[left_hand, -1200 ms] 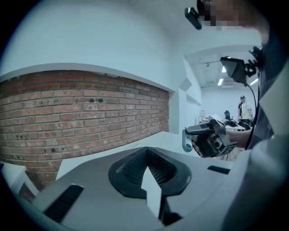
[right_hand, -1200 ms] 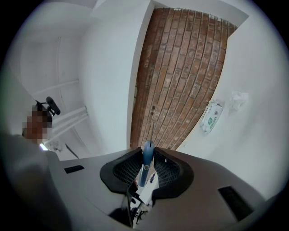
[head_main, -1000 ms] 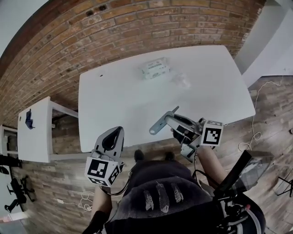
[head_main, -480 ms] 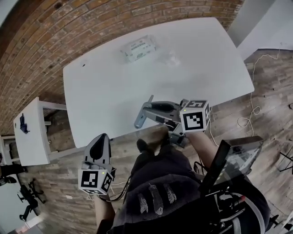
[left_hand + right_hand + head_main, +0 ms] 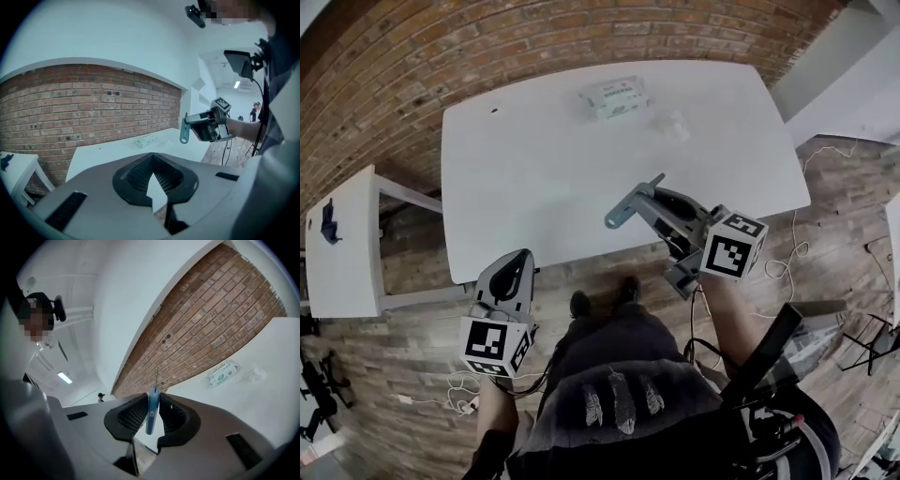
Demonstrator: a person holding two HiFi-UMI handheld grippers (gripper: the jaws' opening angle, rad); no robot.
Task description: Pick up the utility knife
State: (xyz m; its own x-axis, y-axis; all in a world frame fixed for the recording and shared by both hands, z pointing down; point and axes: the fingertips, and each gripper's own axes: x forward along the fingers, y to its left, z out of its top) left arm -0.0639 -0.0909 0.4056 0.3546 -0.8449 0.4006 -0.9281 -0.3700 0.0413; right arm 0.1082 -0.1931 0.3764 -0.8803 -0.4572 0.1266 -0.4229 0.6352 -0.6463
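Right gripper [image 5: 667, 208] hung over the near edge of the surface [image 5: 534, 178], jaws clamped on knife [image 5: 150, 416]. Left gripper [image 5: 153, 174] sat off the near-left edge, jaws shut, empty. Open surface ran to far pack [image 5: 615, 97].

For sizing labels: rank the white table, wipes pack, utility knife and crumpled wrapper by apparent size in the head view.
1. white table
2. wipes pack and utility knife look alike; the knife is held nearer the camera, partly hidden in the right gripper, so unranked.
3. crumpled wrapper, smallest.
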